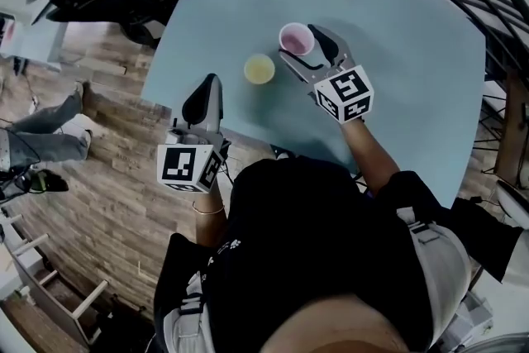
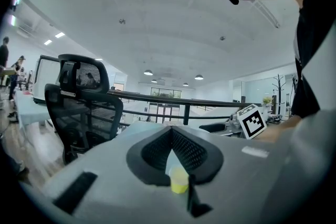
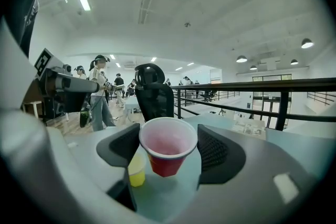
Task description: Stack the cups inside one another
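Right gripper (image 1: 299, 41) jaws wide, pads against the rim of the red plastic cup (image 3: 167, 152) over the light blue table (image 1: 397, 54) — small yellow cup (image 1: 259, 69) just beside. Left gripper (image 2: 171, 131) closed, empty.

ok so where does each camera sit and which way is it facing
Head view: on the person's head, down at the table, over torso, forearms, left hand-held gripper and right hand-held gripper.
Left gripper view: on the left hand-held gripper, along its closed jaws towards the yellow cup.
Right gripper view: on the right hand-held gripper, along its jaws flanking the red cup.
All share the yellow cup.
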The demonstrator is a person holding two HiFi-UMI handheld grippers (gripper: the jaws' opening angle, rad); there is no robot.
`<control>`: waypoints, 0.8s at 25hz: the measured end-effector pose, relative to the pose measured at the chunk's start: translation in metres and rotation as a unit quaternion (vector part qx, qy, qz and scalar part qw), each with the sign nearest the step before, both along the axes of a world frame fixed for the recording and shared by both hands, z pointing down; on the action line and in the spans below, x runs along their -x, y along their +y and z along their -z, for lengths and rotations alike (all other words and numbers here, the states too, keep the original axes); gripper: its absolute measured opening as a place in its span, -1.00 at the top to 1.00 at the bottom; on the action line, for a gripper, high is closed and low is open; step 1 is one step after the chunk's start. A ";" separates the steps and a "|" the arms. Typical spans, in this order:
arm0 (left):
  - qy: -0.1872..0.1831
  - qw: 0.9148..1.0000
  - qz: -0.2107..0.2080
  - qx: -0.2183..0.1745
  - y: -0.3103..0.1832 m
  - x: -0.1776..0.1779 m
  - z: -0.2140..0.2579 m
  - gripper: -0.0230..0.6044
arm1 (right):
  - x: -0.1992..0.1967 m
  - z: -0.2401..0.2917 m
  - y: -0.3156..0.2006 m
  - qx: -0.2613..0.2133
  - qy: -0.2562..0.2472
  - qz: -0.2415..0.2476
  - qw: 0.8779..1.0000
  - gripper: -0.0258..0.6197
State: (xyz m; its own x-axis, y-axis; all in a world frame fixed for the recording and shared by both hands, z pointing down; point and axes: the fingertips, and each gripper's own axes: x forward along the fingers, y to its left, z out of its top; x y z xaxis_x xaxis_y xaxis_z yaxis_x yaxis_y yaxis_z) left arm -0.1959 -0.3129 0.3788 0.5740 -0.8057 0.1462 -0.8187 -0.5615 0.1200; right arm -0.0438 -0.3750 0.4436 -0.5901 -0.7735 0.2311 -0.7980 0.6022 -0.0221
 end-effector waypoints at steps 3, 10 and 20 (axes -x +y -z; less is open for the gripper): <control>0.000 1.000 0.010 0.004 0.006 0.005 -0.002 0.98 | 0.013 0.006 0.004 -0.004 -0.006 0.020 1.000 -0.15; 0.002 0.999 0.037 0.006 0.012 0.021 -0.004 0.98 | 0.046 0.010 0.011 -0.005 -0.013 0.067 0.998 -0.15; 0.003 0.998 0.064 0.007 0.022 0.044 -0.005 0.98 | 0.081 0.004 0.024 0.000 -0.006 0.112 0.994 -0.15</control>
State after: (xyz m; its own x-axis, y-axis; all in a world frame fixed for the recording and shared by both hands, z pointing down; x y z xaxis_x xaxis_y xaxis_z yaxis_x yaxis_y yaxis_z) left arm -0.2398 -0.2913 0.3834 0.4678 -0.8701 0.1550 -0.8827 -0.4512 0.1314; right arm -0.1253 -0.3508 0.4392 -0.7501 -0.6227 0.2226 -0.6439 0.7644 -0.0317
